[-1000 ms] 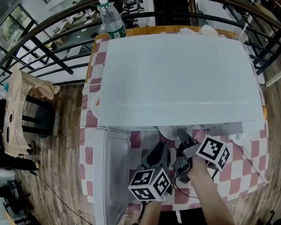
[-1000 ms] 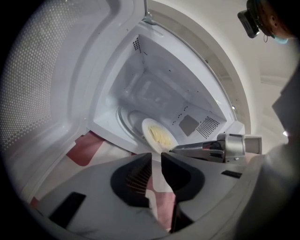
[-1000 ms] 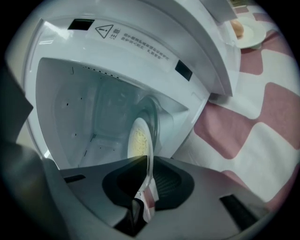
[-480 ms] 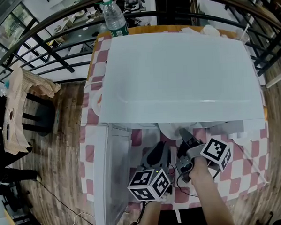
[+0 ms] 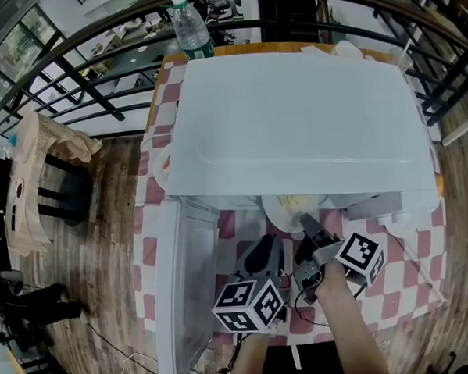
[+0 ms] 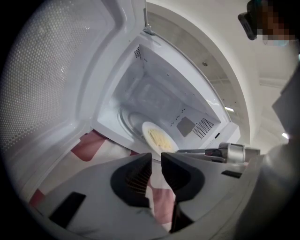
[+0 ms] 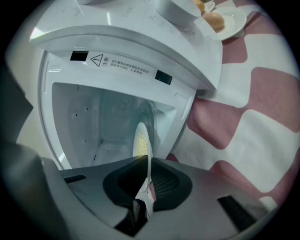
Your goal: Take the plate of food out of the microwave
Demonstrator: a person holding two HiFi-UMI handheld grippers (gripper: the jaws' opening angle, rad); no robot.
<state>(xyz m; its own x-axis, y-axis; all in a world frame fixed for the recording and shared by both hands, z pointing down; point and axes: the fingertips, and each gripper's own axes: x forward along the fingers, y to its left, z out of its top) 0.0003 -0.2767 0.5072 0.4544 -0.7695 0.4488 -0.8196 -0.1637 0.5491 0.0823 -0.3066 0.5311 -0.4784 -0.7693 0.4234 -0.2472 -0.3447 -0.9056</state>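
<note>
The white microwave (image 5: pixel 293 124) stands on the checked table with its door (image 5: pixel 184 286) swung open to the left. A white plate of yellow food (image 5: pixel 292 208) sticks out of the microwave's mouth. My right gripper (image 5: pixel 306 224) is shut on the plate's near rim. In the right gripper view the plate (image 7: pixel 142 138) shows edge-on between the jaws of the right gripper (image 7: pixel 149 161). Those jaws have just eased open slightly, with the rim still pinched between them. My left gripper (image 6: pixel 156 157) hangs in front of the cavity to the plate's left. Its jaws stand a little apart and hold nothing.
A water bottle (image 5: pixel 191 32) stands behind the microwave at the back left. Beside the microwave, a small white dish with egg-like pieces (image 7: pixel 225 18) sits on the red-and-white cloth (image 5: pixel 410 267). A chair with draped fabric (image 5: pixel 38 177) stands on the wooden floor at the left.
The plate has slid out toward me with the right gripper: its yellow food now shows past the microwave's front edge. The left gripper has stayed put.
</note>
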